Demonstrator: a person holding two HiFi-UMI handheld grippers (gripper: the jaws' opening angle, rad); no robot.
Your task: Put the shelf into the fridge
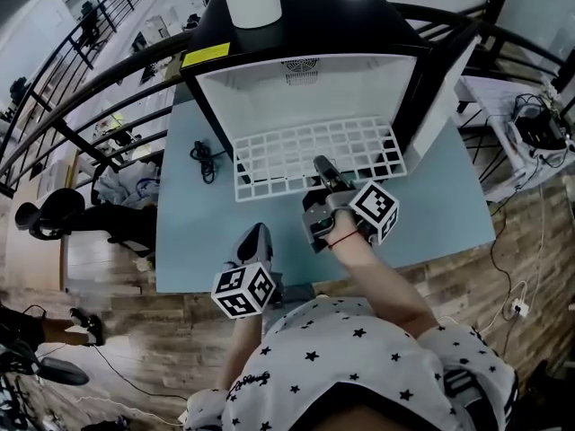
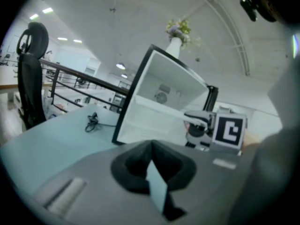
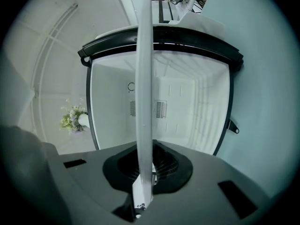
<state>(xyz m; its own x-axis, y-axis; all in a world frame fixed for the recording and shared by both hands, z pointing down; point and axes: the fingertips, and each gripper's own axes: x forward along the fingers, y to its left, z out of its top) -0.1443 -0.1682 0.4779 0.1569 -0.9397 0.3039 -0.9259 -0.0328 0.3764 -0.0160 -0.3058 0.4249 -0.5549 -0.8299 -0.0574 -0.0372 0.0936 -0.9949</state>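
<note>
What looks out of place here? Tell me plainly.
The white wire shelf reaches only partway into the open fridge, its front part jutting out over the table, clamped in the right gripper. A black cable lies loose beside the fridge.

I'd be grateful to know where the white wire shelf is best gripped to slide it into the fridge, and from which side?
Grip its front edge bar, coming from the open front. The wire shelf lies flat and thin, with its far part inside the fridge. Jaws can therefore pinch across its thickness at that edge, as the right gripper does.
</note>
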